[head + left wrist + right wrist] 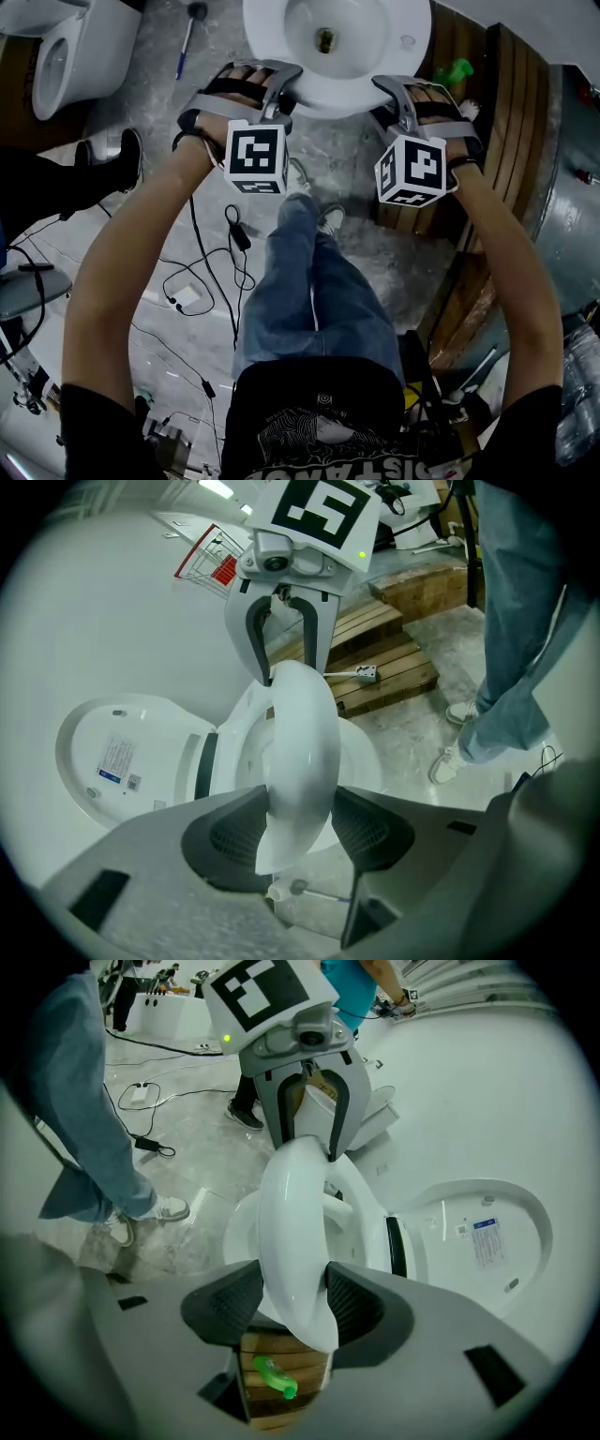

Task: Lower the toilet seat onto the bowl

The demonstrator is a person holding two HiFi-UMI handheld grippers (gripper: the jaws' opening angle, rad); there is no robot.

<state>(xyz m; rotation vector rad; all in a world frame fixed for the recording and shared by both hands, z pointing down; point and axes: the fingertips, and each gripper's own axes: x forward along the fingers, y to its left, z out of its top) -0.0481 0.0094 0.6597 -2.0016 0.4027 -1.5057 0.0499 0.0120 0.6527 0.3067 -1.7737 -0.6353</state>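
1. Your left gripper, upper left of centre in the head view, is released: its jaws are spread wide, with the front rim of the toilet seat between them.
2. At top centre, the seat lies down over the bowl, with the lid raised behind it.
3. Your right gripper, upper right of centre, is released too, and the rim sits loosely between its jaws.

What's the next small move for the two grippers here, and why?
Probably draw both grippers back toward the person, clear of the toilet seat. It appears to lie over the bowl, and the left gripper and right gripper each have jaws standing wide on either side of its front rim, apparently not clamping it.
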